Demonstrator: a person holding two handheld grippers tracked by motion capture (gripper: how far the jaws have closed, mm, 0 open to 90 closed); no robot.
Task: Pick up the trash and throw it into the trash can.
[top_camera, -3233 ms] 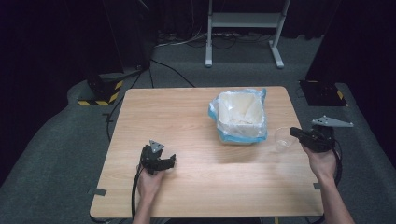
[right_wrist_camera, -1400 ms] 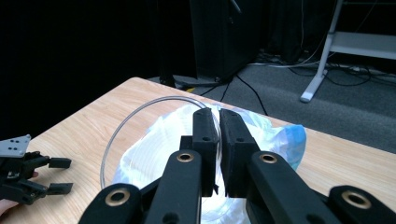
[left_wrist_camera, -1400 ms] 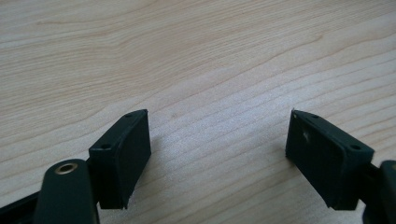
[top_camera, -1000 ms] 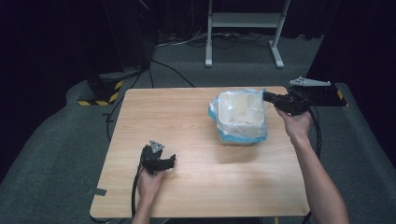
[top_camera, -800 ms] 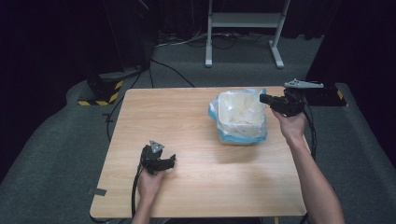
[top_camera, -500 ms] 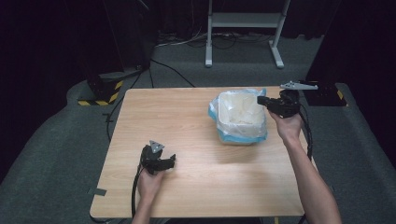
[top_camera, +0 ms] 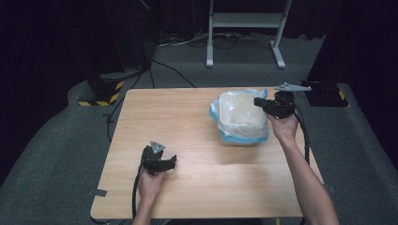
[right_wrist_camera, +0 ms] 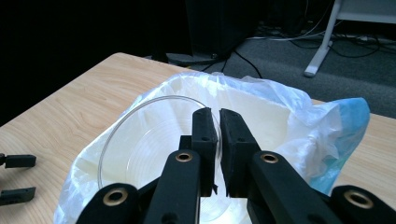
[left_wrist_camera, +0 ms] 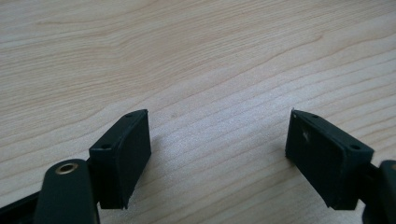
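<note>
The table (top_camera: 187,122) at the centre of the high view is pale wood with fine darker grain lines, plain in the left gripper view. Right of centre, the bin (top_camera: 240,117) is cream-white inside, lined with a translucent white bag (right_wrist_camera: 285,107) that turns light blue at its lower and right edges. In the right gripper view, a clear, colourless round dish (right_wrist_camera: 154,140), possibly ringed with faint concentric lines, sits between 2 black jaws of the right gripper (right_wrist_camera: 219,140). The left gripper (top_camera: 159,161), lower left, is black with a grey plate. The floor (top_camera: 61,140) is dark grey carpet; a yellow-and-black striped base (top_camera: 101,93) sits at upper left, a white stand (top_camera: 244,28) at top.
</note>
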